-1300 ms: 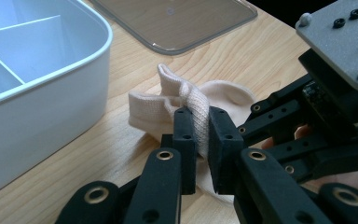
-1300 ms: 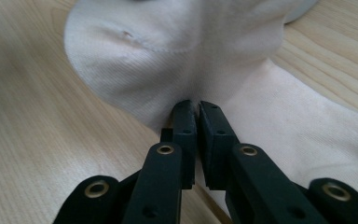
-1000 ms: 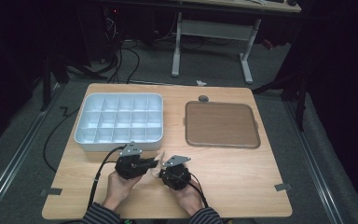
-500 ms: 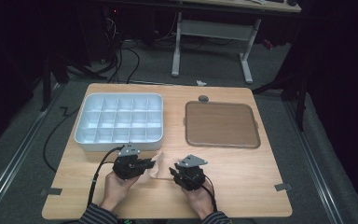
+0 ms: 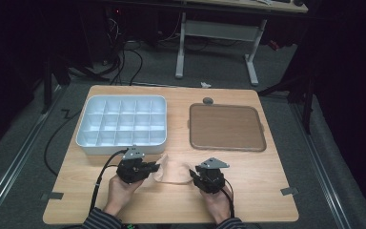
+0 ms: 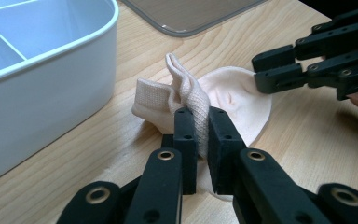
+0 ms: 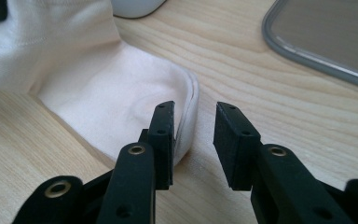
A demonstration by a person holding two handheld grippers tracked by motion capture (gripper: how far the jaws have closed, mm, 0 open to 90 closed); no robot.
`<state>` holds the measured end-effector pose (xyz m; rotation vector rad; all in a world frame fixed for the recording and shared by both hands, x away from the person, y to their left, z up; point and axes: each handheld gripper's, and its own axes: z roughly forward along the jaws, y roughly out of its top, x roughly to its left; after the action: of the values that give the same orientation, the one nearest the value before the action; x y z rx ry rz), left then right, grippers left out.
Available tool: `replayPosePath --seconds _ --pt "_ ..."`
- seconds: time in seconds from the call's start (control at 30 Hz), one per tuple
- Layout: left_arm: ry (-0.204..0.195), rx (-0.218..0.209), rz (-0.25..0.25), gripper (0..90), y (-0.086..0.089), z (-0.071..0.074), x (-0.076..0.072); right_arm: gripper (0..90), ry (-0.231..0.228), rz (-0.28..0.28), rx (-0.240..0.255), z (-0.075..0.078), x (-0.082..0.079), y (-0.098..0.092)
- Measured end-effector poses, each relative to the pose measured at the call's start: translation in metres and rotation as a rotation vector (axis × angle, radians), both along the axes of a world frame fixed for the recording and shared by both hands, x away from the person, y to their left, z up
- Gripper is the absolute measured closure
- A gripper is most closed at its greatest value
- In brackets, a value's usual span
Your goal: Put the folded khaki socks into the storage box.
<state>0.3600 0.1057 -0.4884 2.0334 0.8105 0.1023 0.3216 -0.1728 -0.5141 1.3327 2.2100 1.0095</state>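
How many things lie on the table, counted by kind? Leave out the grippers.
White compartment box: 1
Brown tray: 1
Cream sock: 1
Small grey round thing beyond the tray: 1
Total: 4

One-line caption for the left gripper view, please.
Left tool pinches a cream knitted sock on the wooden table.

3 cameras: 1 fixed overhead, 1 riding on each gripper.

The high view looks forward and down from above the person's side, taking in the whole desk (image 5: pixel 267 191) from fairly far off. The left gripper view sits low and very close, looking along its own fingers (image 6: pixel 186 140) across the desk. The right gripper view does likewise from the opposite side. All 3 share the pale sock (image 5: pixel 174 171) (image 6: pixel 233 100) (image 7: pixel 121 107); the white compartment box (image 5: pixel 121 121) (image 6: pixel 37 93) and brown tray (image 5: pixel 226 126) (image 7: pixel 326 32) recur too.
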Motion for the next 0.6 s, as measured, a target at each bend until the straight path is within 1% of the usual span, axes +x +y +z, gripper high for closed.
replayPosePath --seconds 0.07,0.17,0.2,0.33,0.6 --pt "-0.001 0.001 -0.001 83.9 -0.001 0.0 0.0 69.9 0.01 0.003 -0.004 -0.003 0.001 0.001" --pt "-0.004 0.004 -0.007 83.9 -0.002 0.001 -0.001 74.0 0.041 0.008 -0.01 -0.007 0.003 0.004" --pt "-0.004 0.004 -0.008 83.8 -0.003 0.001 -0.001 75.4 0.043 0.011 -0.014 -0.009 0.004 0.004" --pt "-0.007 0.006 -0.013 83.8 -0.004 0.002 -0.001 81.7 0.041 0.02 -0.028 -0.01 0.005 0.008" --pt "-0.013 0.007 -0.024 83.8 -0.009 0.004 -0.001 83.8 0.042 0.032 -0.025 -0.01 0.007 0.012"
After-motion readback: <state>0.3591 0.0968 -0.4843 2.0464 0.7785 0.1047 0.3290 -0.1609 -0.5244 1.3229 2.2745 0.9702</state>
